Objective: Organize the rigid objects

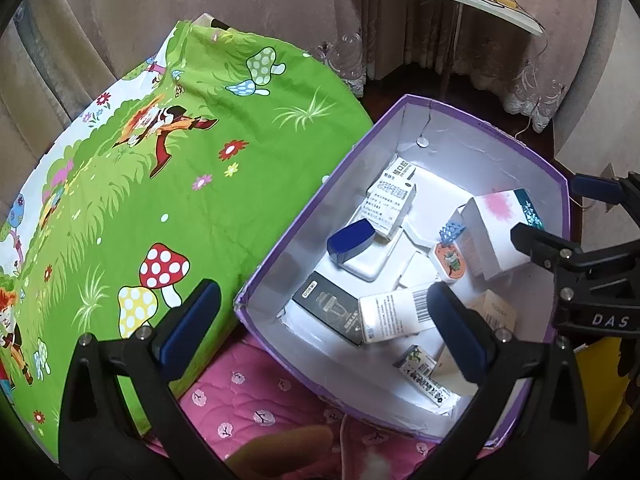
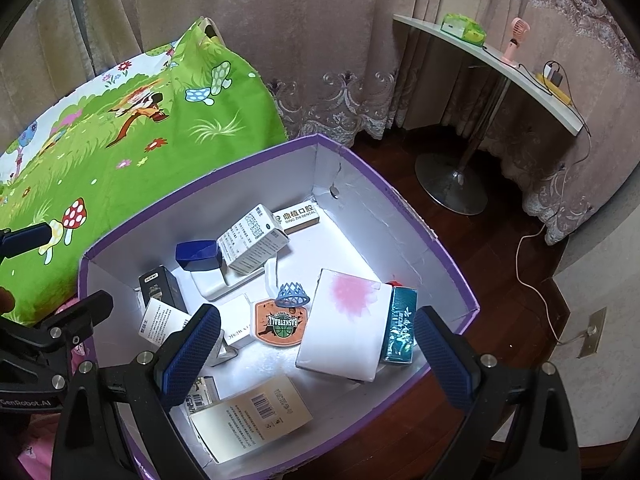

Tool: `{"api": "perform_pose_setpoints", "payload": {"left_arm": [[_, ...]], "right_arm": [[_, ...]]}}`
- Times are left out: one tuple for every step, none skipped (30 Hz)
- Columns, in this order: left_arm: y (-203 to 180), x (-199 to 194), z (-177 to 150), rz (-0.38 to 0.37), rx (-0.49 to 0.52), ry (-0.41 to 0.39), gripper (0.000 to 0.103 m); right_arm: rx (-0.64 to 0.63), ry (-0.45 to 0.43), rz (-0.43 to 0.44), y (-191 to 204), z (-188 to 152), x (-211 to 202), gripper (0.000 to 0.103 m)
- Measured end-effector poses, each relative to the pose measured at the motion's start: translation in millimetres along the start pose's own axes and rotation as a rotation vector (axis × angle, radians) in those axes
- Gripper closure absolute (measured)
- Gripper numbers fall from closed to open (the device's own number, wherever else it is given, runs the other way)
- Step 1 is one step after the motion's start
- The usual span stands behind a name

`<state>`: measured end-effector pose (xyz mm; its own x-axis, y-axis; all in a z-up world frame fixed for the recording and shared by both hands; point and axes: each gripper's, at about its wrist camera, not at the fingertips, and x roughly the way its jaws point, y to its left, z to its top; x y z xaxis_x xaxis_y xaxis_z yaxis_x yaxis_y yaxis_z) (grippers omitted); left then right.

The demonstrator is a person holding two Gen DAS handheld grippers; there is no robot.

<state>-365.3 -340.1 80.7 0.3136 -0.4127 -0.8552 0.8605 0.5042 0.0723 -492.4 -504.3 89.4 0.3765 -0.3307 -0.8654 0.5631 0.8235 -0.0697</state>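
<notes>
One pedestal base (image 2: 451, 184) (right wrist only)

Bed with pink quilt (image 1: 256, 400): green cartoon bedding (image 1: 192, 184) and purple-rimmed box (image 1: 280, 240) rest directly on it

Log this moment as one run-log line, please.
stage: sorting into box | left gripper: open, empty | right gripper: open, empty, over purple box | contents: white pink-splash box, basketball toy
</notes>
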Motion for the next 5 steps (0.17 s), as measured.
{"api": "perform_pose_setpoints", "payload": {"left_arm": [[-0.2,0.1,0.0,-0.007,-0.001,0.001,0.000],[0.0,0.7,0.2,-0.016,-0.005,0.003,0.000],[0.4,1.1,0.1,-0.029,-0.016,0.001,0.000],[1.0,-0.7,-0.5,-0.040,-0.026,-0.022,0.000],[0.8,-2.7,-1.1,-0.017,-0.030,-0.046,0.000]], "right_arm": [[0.000,0.000,0.001,-0.4,-0.1,0.3,0.005],[0.001,0.000,0.002,-0.3,-0.4,0.2,0.005],[0.001,0.001,0.000,0.0,-0.2,0.1,0.005],[0.002,0.001,0.000,-0.6,-0.4,0.2,0.005],[0.003,0.001,0.001,-1.7,-0.5,0.5,0.005]]}}
